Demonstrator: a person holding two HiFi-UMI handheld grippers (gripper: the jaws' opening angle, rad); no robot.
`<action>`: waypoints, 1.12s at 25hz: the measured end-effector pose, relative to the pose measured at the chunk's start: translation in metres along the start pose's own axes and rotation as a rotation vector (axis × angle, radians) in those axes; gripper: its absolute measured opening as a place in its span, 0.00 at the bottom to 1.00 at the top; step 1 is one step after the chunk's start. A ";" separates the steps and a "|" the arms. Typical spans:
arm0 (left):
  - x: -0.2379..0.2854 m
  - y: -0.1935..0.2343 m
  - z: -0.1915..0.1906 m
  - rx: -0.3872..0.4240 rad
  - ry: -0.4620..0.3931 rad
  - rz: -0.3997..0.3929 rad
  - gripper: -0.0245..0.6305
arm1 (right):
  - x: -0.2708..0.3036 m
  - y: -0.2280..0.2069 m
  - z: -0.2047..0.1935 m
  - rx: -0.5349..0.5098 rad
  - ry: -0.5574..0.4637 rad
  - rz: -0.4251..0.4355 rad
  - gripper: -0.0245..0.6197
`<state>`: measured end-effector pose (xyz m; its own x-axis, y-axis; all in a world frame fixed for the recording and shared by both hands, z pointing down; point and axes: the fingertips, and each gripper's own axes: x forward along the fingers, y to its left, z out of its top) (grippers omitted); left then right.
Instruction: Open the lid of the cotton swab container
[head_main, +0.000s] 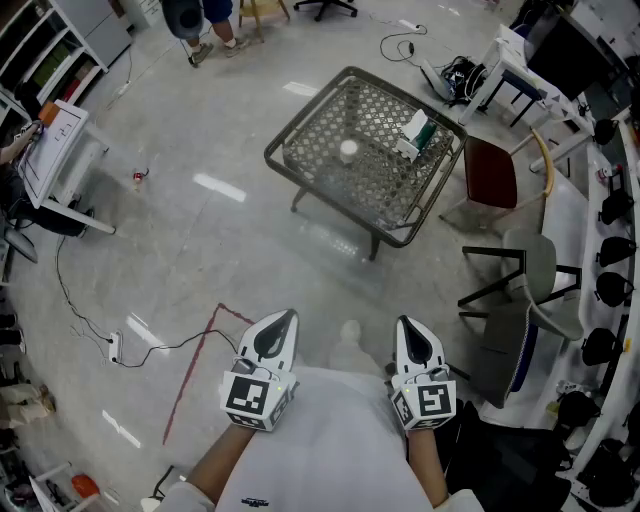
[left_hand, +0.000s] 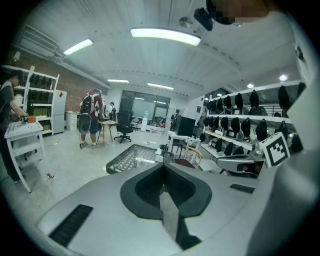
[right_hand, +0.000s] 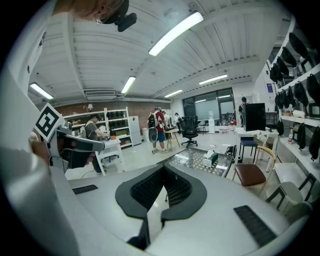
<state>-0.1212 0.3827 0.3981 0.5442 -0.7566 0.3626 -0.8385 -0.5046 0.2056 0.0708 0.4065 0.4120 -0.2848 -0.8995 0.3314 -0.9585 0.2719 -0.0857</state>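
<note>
Left gripper (head_main: 283, 320) and right gripper (head_main: 409, 327) are held fully closed, empty; well ahead, the table (head_main: 375, 188) is seen, its small white container (head_main: 348, 150) barely discernible.

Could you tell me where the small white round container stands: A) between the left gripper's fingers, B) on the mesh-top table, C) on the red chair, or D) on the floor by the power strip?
B: the white container rests on the mesh table, near its middle.
</note>
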 end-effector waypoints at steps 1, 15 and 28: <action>0.003 -0.009 0.000 0.010 -0.004 0.006 0.04 | -0.003 -0.005 0.001 0.000 -0.009 0.009 0.04; 0.044 -0.089 0.023 0.044 -0.055 0.071 0.04 | -0.007 -0.068 0.024 0.030 -0.089 0.143 0.04; 0.072 -0.100 0.036 0.025 -0.039 0.077 0.04 | 0.009 -0.088 0.035 -0.064 -0.129 0.205 0.04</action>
<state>0.0026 0.3634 0.3711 0.4794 -0.8087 0.3409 -0.8771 -0.4545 0.1553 0.1520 0.3625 0.3901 -0.4766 -0.8583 0.1904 -0.8788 0.4708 -0.0777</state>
